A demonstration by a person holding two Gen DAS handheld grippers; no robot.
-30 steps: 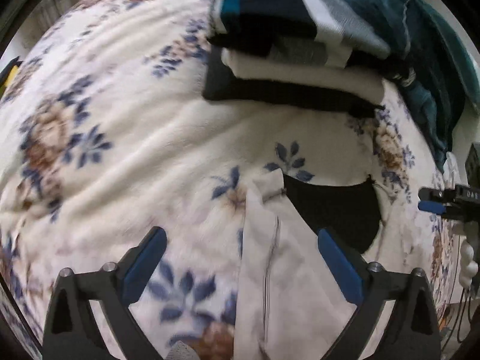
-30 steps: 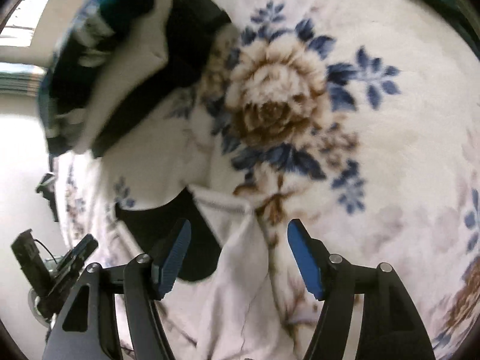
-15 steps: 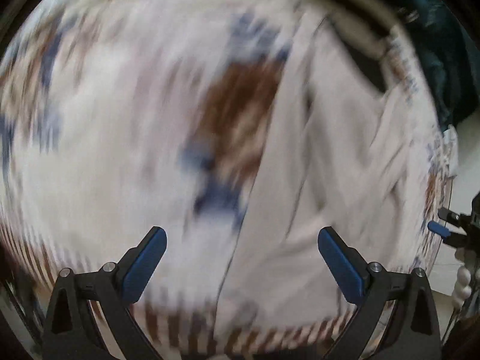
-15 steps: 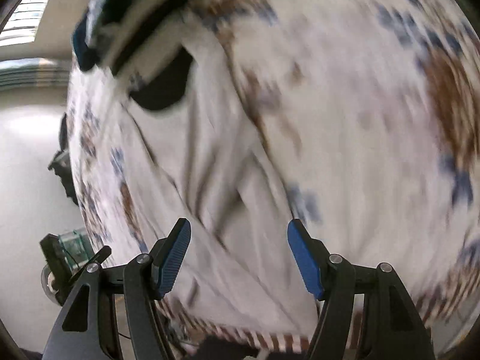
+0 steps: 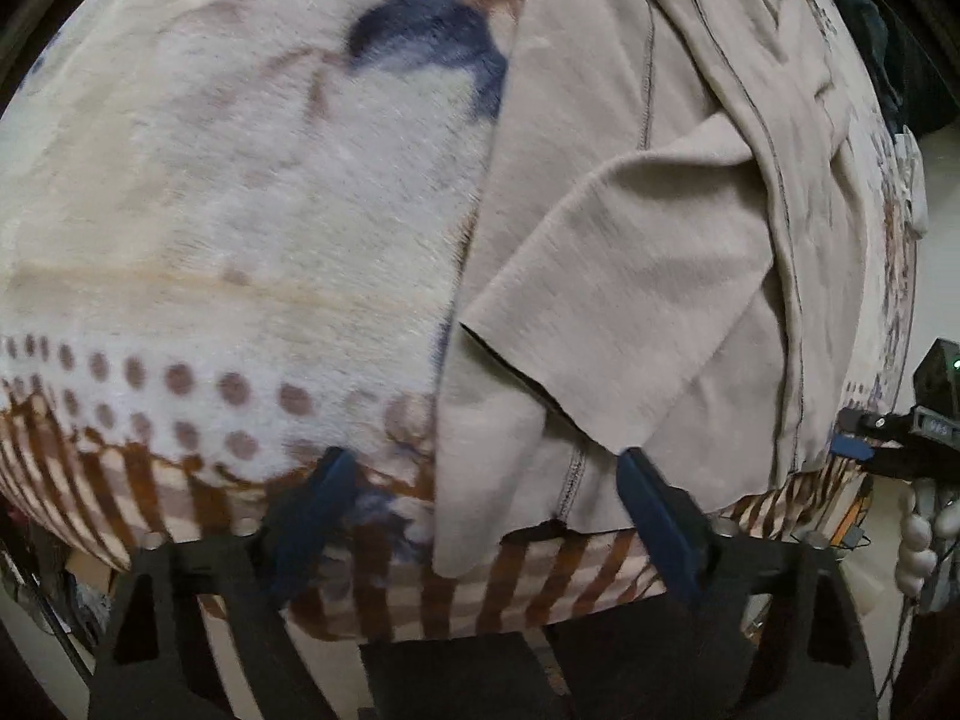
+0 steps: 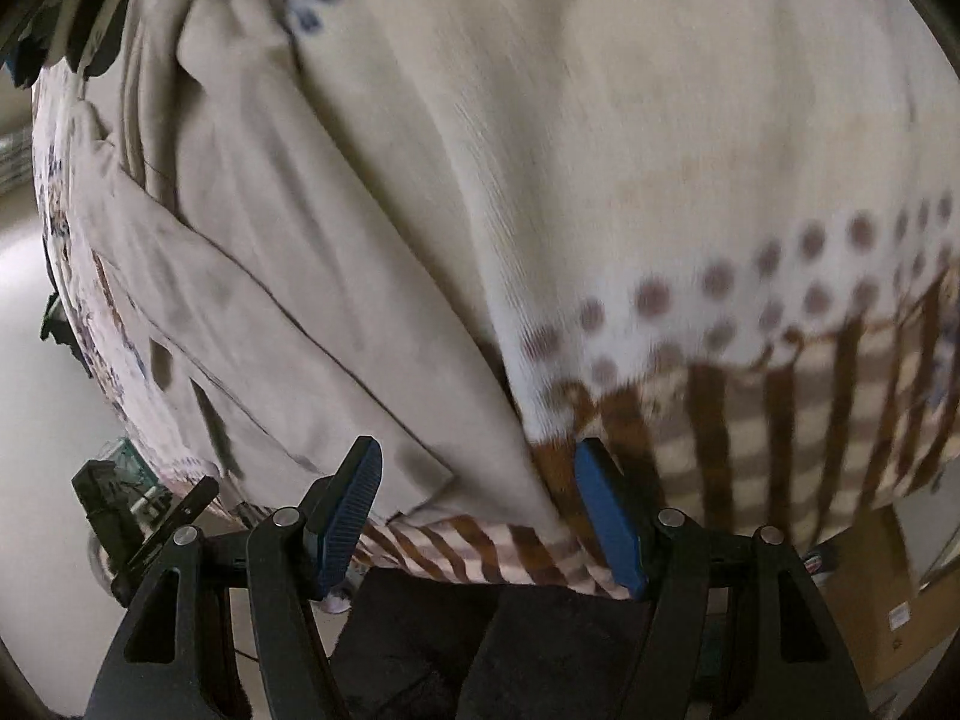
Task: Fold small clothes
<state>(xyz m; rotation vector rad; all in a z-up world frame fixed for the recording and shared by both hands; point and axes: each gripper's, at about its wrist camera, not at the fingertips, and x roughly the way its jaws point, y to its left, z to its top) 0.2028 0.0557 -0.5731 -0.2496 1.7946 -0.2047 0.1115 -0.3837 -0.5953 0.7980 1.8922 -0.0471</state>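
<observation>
Left wrist view, pose: the left gripper hangs low at the near edge of the bed, fingers spread wide, gripping nothing.
Left wrist view, garment: one beige garment lies rumpled on the floral blanket, its hem just beyond the right fingertip.
Left wrist view, change: a second ago the folded pile and a black item showed; now the striped blanket border fills the foreground.
Right wrist view, pose: the right gripper is also wide open and empty, over the garment's lower corner.
Right wrist view, count: one garment, possibly trousers; blur makes that unsure.
Right wrist view, change: the big rose print has gone from sight.
</observation>
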